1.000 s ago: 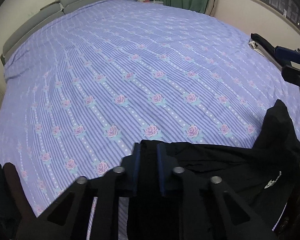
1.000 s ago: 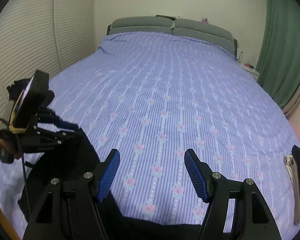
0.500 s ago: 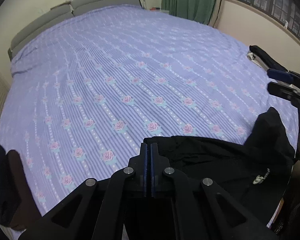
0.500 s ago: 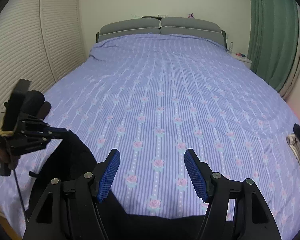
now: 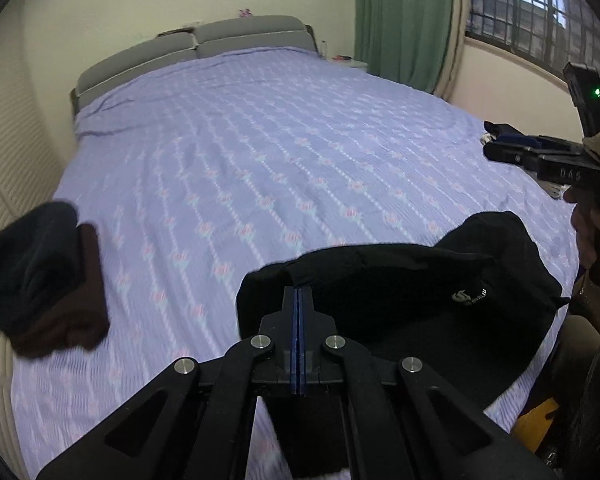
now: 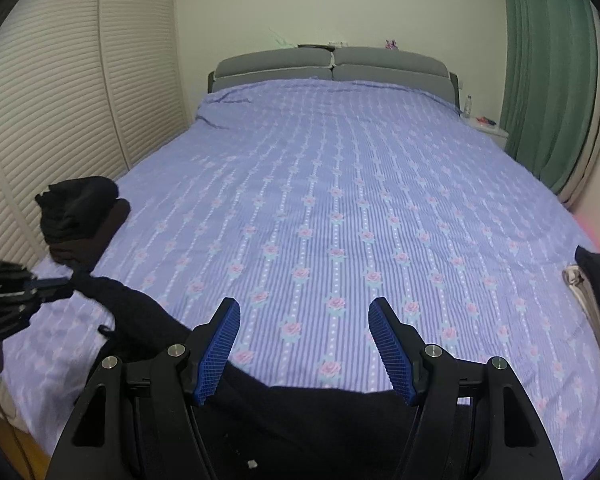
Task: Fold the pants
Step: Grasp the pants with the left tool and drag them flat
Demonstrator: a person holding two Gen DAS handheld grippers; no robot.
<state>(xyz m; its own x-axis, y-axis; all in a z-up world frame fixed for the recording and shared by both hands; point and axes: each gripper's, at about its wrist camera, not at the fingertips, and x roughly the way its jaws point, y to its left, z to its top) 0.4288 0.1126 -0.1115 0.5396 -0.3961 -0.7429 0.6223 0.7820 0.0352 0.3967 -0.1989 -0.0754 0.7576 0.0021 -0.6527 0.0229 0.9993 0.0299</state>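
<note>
Bed [image 6: 340, 208] fills both views, its purple rose-striped sheet flat and bare across the middle, and every place below is given from it. Pants [image 5: 400, 304], black with a small pale logo, lie bunched at the bed's foot edge, one part humped up near the right side of that edge. Stacked dark garments [image 6: 80, 216], black over brown, sit at the bed's left edge beside the louvred doors. More folded clothes [image 6: 596, 280] rest at the bed's right edge.

Left tongs [image 5: 299, 292] are pinched fully together on a fold of the pants and lift it clear of the sheet; in the right wrist view the cloth trails from them as a taut black ridge toward the foot edge. Right tongs [image 6: 304, 344] stand wide with nothing between the pads, hovering just above the pants' edge at the foot of the bed.

The step in hand looks like drawing the pants out onto the bare sheet to lay them flat. Doing it well probably means giving the right tongs a matching bite on the waistband or the opposite hem, then carrying both corners toward the bed's middle with the cloth taut between them. A one-sided pull risks twisting the legs.
</note>
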